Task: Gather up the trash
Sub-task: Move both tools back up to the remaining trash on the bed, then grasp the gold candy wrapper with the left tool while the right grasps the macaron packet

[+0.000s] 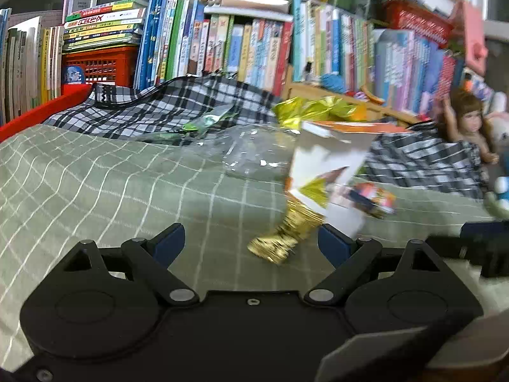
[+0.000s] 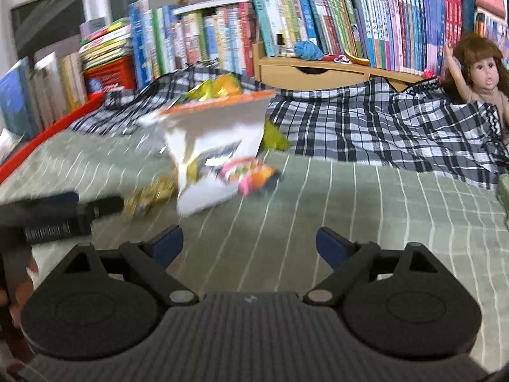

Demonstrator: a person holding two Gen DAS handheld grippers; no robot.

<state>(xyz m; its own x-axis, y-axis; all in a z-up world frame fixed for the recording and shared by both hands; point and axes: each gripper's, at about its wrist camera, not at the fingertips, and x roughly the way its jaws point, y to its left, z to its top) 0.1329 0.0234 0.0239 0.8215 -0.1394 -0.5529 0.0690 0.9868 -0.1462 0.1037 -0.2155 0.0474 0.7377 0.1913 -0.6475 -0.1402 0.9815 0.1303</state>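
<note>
Trash lies on a green checked bedspread (image 1: 95, 184). A white paper bag (image 1: 321, 159) with an orange rim lies in the middle, with a crumpled gold wrapper (image 1: 283, 238) in front of it and an orange-pink snack packet (image 1: 372, 199) to its right. Clear plastic (image 1: 254, 149) and a yellow-green foil wrapper (image 1: 305, 111) lie behind. My left gripper (image 1: 251, 242) is open, the gold wrapper just ahead between its fingers, untouched. My right gripper (image 2: 249, 243) is open over bare bedspread, below the white bag (image 2: 216, 146), snack packet (image 2: 251, 175) and gold wrapper (image 2: 149, 195).
A black-and-white plaid blanket (image 2: 381, 127) is bunched along the back of the bed. Packed bookshelves (image 1: 254, 47) rise behind it, with a red crate (image 1: 98, 63) at left. A doll (image 2: 480, 76) sits at the right. The other gripper shows at the left edge of the right wrist view.
</note>
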